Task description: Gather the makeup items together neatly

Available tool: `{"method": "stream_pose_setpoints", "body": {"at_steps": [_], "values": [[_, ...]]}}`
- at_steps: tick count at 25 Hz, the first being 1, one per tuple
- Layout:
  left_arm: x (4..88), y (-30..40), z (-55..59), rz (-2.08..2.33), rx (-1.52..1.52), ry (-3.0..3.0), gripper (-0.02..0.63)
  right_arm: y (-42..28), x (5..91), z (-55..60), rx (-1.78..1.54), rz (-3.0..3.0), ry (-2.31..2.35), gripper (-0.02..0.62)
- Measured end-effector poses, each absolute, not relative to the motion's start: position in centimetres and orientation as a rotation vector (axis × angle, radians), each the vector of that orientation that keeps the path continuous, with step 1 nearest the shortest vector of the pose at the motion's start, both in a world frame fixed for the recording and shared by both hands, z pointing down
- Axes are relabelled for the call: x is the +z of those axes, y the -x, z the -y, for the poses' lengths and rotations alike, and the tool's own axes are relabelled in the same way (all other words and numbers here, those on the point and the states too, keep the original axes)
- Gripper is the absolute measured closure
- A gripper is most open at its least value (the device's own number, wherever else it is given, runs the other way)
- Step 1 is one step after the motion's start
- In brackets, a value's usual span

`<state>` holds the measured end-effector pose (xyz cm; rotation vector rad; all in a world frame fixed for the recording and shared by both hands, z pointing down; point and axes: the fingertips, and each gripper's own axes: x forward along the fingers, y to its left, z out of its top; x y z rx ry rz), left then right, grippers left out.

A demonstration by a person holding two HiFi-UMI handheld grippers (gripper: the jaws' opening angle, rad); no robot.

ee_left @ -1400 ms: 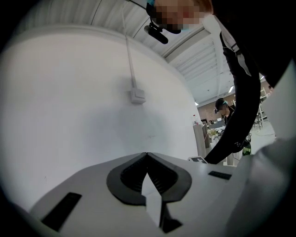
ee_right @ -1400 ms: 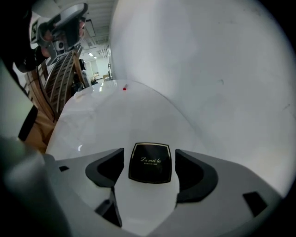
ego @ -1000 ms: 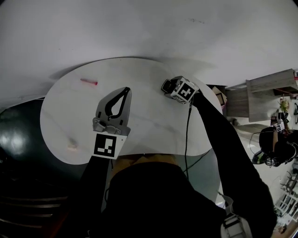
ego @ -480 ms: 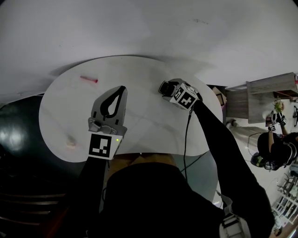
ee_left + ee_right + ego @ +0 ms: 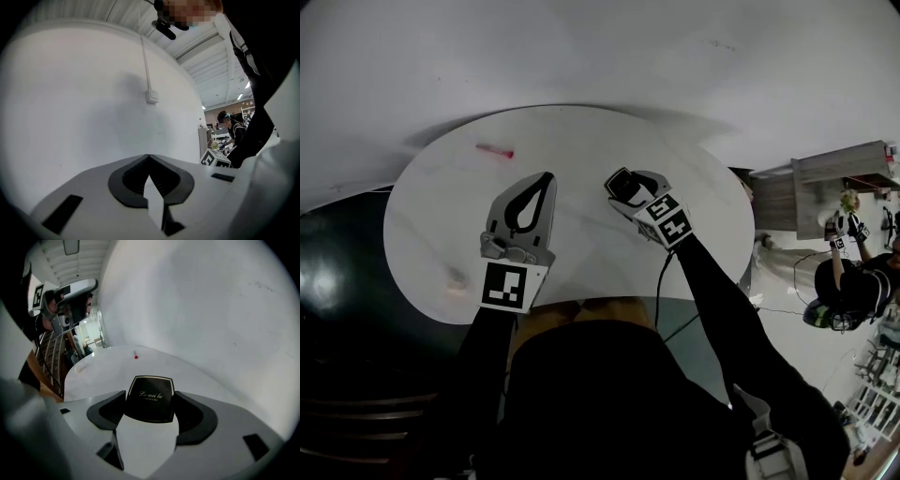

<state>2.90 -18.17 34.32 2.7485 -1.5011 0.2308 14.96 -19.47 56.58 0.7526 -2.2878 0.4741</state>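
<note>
Before us is a round white tabletop [image 5: 581,131], with a pale grey wall [image 5: 600,47] behind it. Our left gripper [image 5: 547,178] is light grey plastic with black inner pads [image 5: 127,180]. The right gripper [image 5: 150,393] matches it: grey shell, black pads. Each bears white faces printed with black square markers [image 5: 668,219]. The square compact [image 5: 150,404] in the right gripper is glossy black, with a thin gold border and gold script lettering. On the white top we also see a slim pink-red stick [image 5: 495,150] and a small pale beige item [image 5: 455,276]. Our sleeves [image 5: 712,300] are black, and the floor [image 5: 337,262] is dark, almost black.

Tiny pale item [image 5: 455,276], unidentifiable at this size
</note>
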Motion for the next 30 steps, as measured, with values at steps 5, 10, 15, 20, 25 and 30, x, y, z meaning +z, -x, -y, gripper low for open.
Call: {"method": "stream_pose_setpoints", "body": {"at_steps": [5, 10, 15, 20, 25, 30], "values": [[34.4, 2.0, 17.3, 1.521, 0.246, -2.755, 0.591, -11.3, 56.5, 18.2, 0.663, 2.262, -0.981, 0.261], [34.6, 6.3, 16.3, 1.526, 0.232, -2.75, 0.591, -6.8, 57.0, 16.4, 0.799, 2.211, -1.117, 0.261], [35.5, 9.7, 15.6, 1.517, 0.226, -2.724, 0.591, -2.8, 58.3, 14.6, 0.899, 2.145, -1.212, 0.261], [36.2, 12.3, 14.6, 1.534, 0.233, -2.697, 0.591, -0.3, 60.7, 13.5, 0.981, 2.036, -1.282, 0.261], [37.2, 14.2, 13.7, 1.54, 0.245, -2.657, 0.591, 1.3, 62.4, 12.9, 1.079, 1.958, -1.342, 0.261], [38.0, 15.6, 13.2, 1.554, 0.244, -2.626, 0.591, 2.3, 63.4, 12.6, 1.018, 1.912, -1.328, 0.261]]}}
